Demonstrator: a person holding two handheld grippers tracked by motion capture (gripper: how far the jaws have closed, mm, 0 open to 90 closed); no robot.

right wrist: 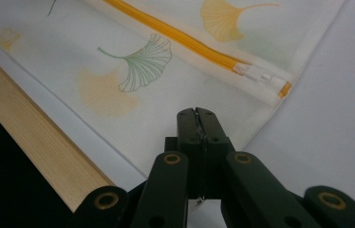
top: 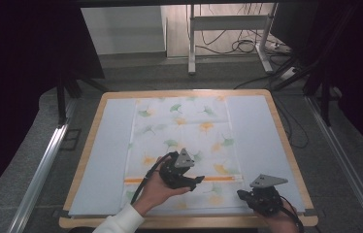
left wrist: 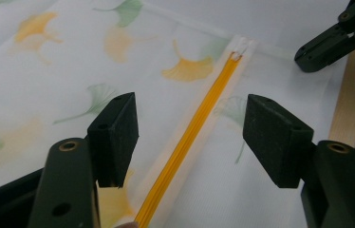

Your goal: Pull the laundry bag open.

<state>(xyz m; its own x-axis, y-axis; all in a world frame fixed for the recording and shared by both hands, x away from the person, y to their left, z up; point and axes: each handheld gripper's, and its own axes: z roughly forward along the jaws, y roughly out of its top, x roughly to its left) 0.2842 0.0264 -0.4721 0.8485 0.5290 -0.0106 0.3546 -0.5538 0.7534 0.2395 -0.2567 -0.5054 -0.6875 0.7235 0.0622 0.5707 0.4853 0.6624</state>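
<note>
A white fabric bag printed with ginkgo leaves lies flat on the mat. An orange zipper runs across its near end. My left gripper hovers over the zipper's middle. In the left gripper view it stands open, its pads on either side of the zipper without touching it. The white zipper pull sits at the far end of the zipper. My right gripper is shut, pinching the bag's near right corner just below the zipper's end.
A pale blue-grey mat covers a wooden table; its near wooden edge runs close beside my right gripper. My right gripper's tip lies past the zipper's end. Beyond the table are metal rails, a desk frame and floor cables.
</note>
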